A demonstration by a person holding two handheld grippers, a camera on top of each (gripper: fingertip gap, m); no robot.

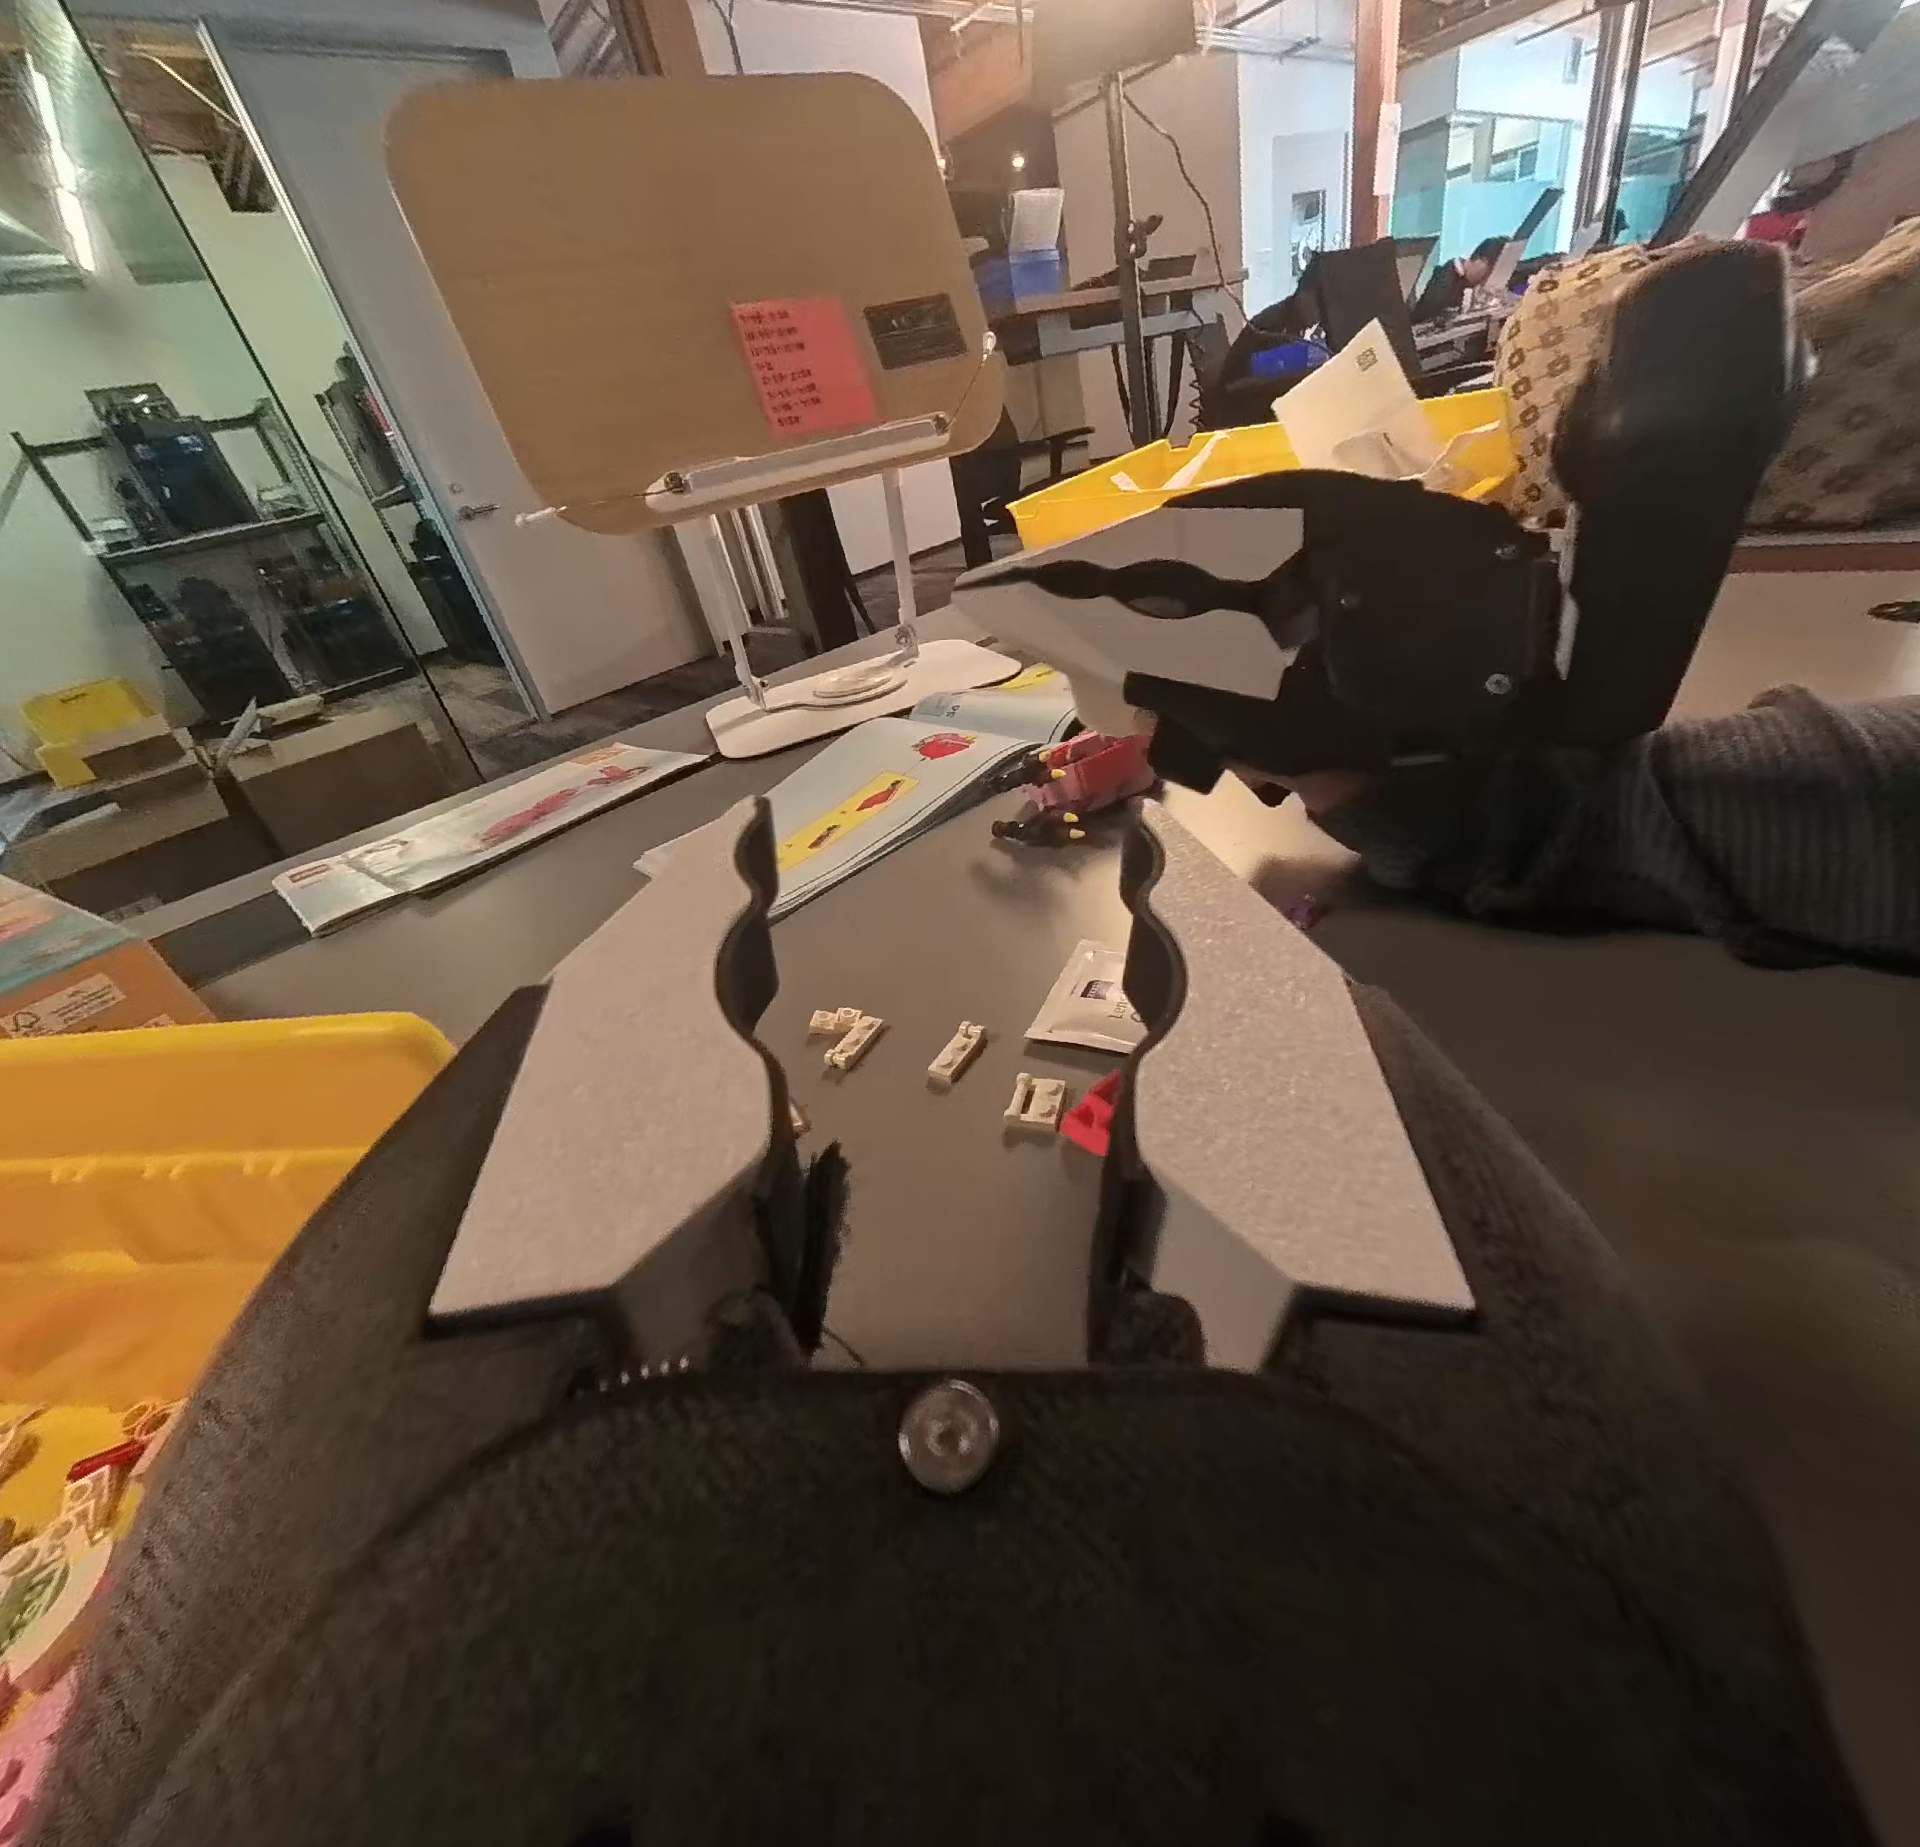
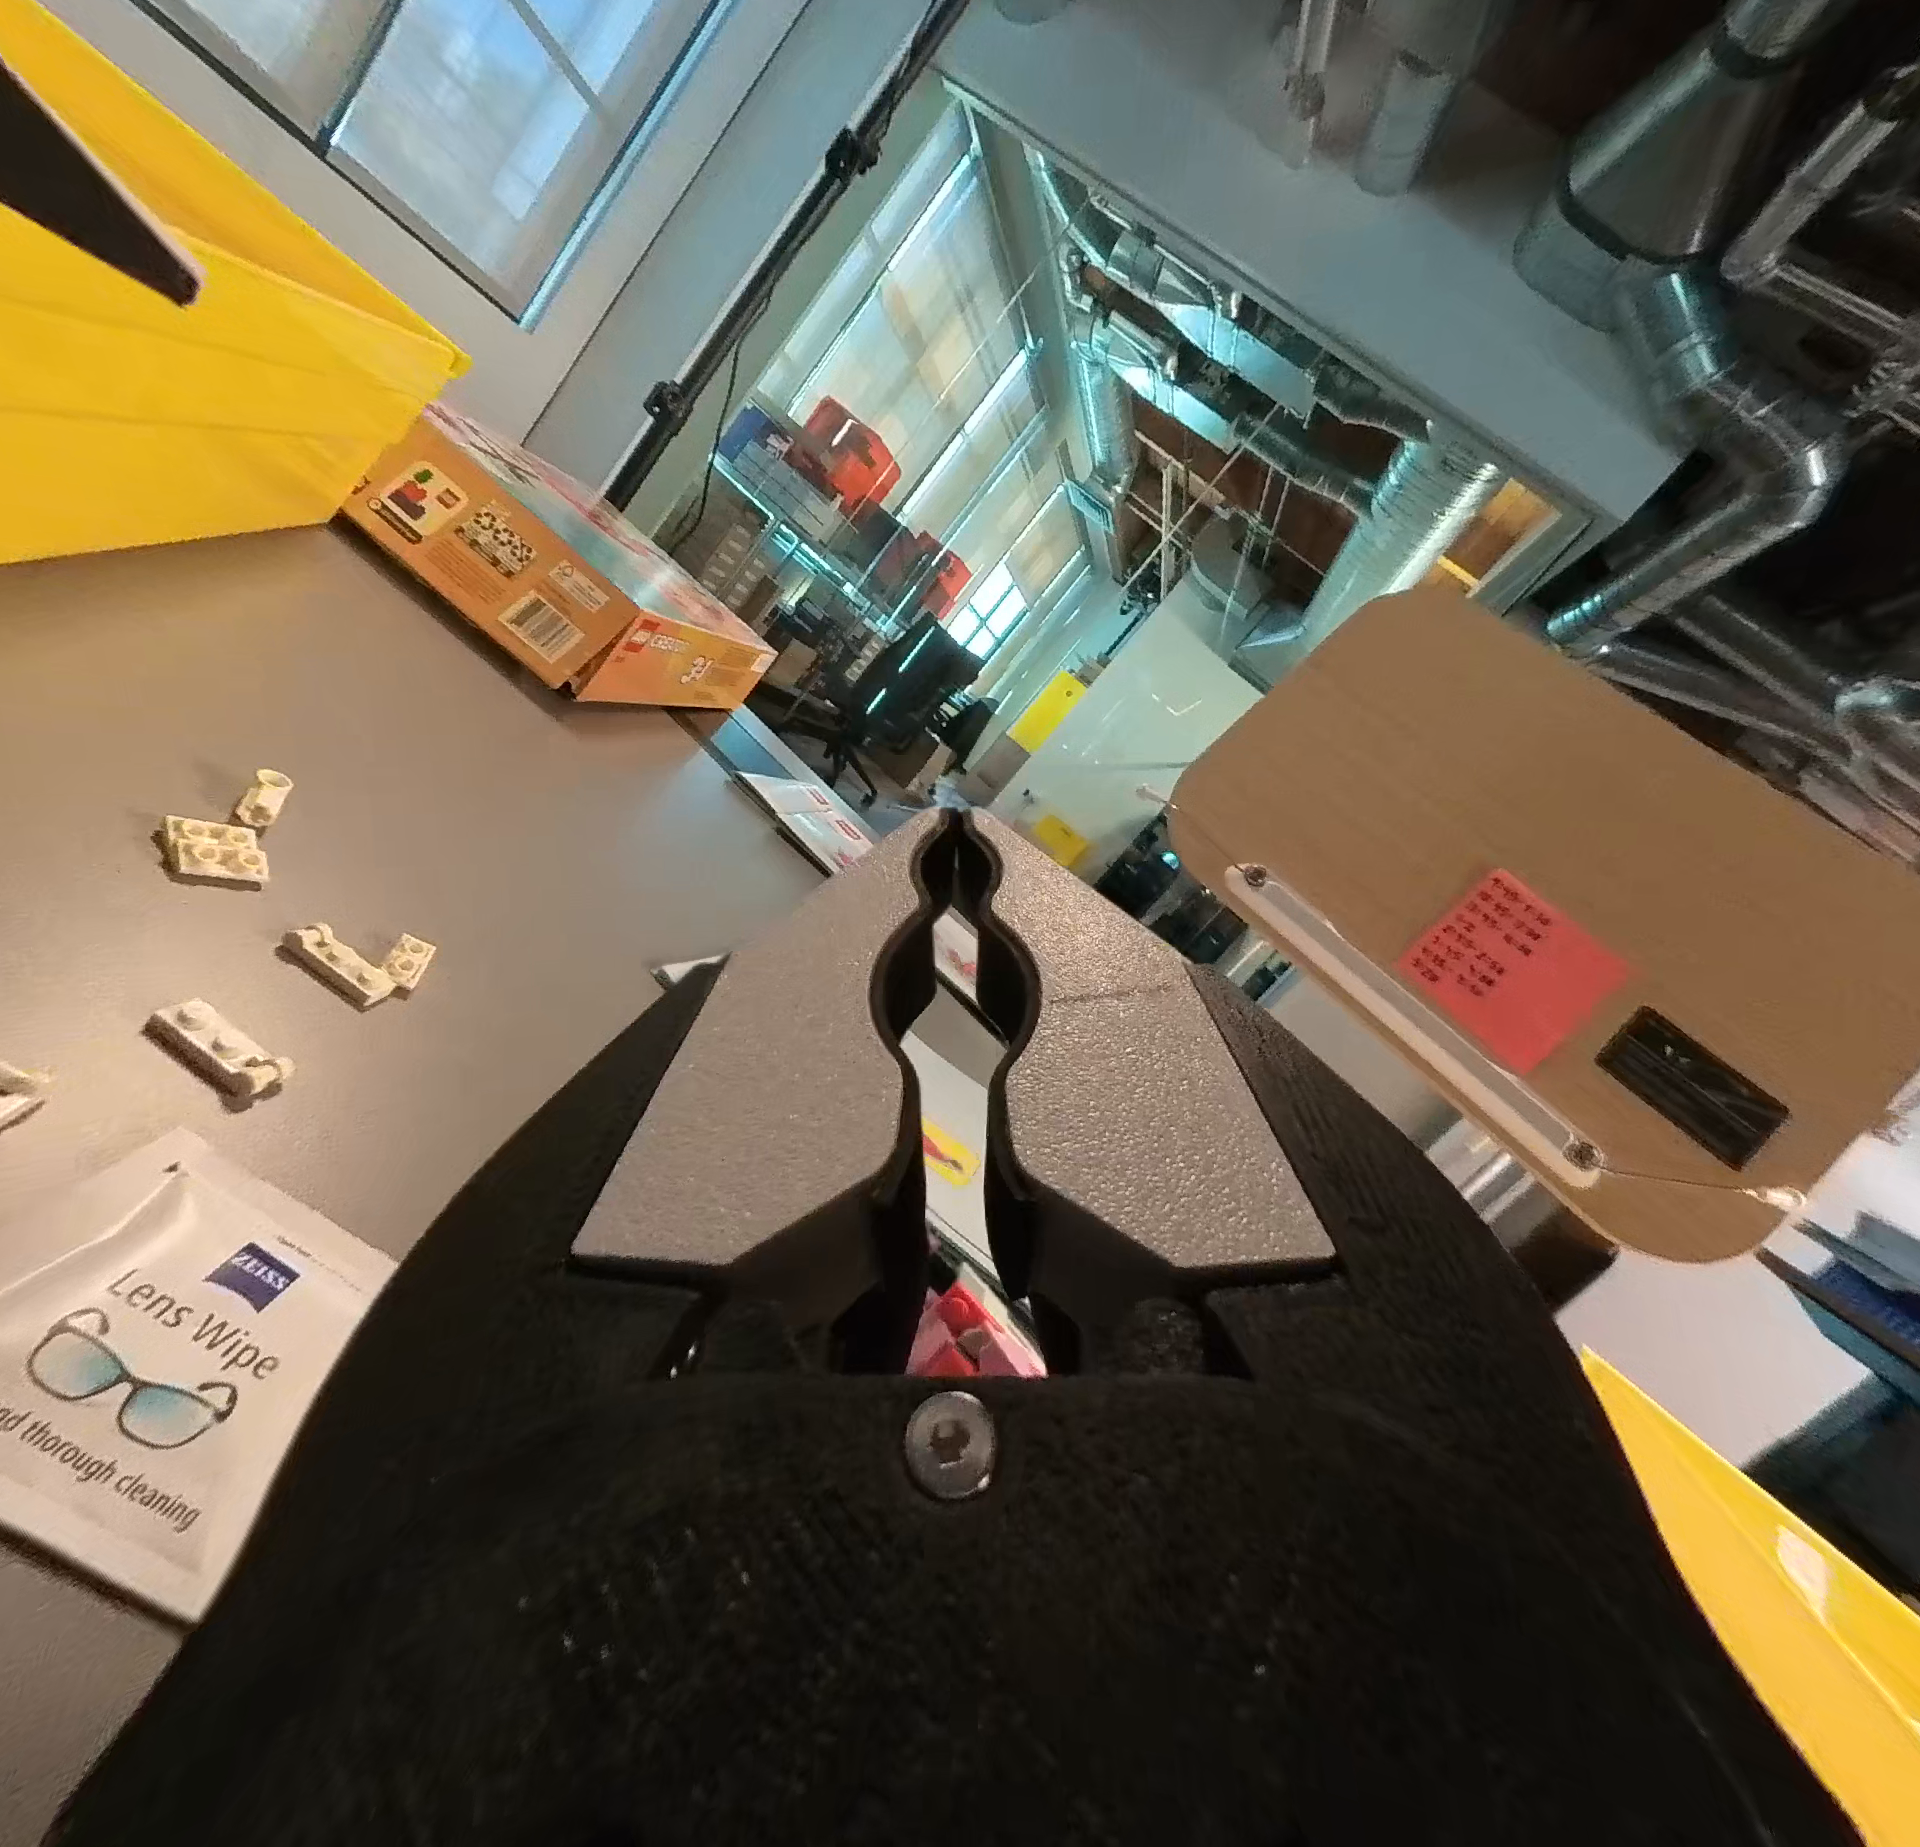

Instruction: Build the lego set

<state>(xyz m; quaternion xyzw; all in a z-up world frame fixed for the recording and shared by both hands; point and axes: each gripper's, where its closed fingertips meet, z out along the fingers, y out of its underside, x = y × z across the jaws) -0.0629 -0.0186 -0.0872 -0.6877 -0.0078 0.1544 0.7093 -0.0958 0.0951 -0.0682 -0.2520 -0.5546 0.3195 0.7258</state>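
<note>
- The left gripper (image 1: 948, 862) hangs low over the dark table (image 1: 914, 1247) with its two fingers wide apart, and nothing sits between them.
- Just under this gap, on the table, lie several small cream bricks (image 1: 956, 1051), loose and apart from each other.
- To the right of the cream bricks there is a small red piece (image 1: 1091, 1111), and just behind it a white wipe sachet (image 1: 1081, 997), partly hidden by the right finger.
- To the left of the cream bricks stands a yellow bin (image 1: 197, 1153), close to the camera.
- Behind the cream bricks an open instruction booklet (image 1: 883, 810) lies flat, and a second booklet (image 1: 488, 841) lies farther to the left.
- At the right edge of the open booklet rests a red and pink brick model (image 1: 1081, 774) with small yellow points.
- The right gripper (image 2: 954, 823) is above this model, lifted from the table, with its fingertips pressed together on nothing.
- Farther behind the cream bricks stands a wooden book stand (image 1: 675, 322) on a white foot, with a red note on it.
- Another yellow bin (image 1: 1226, 478) with papers is behind the right gripper.
- An orange cardboard box (image 2: 551, 571) lies at the table edge.
</note>
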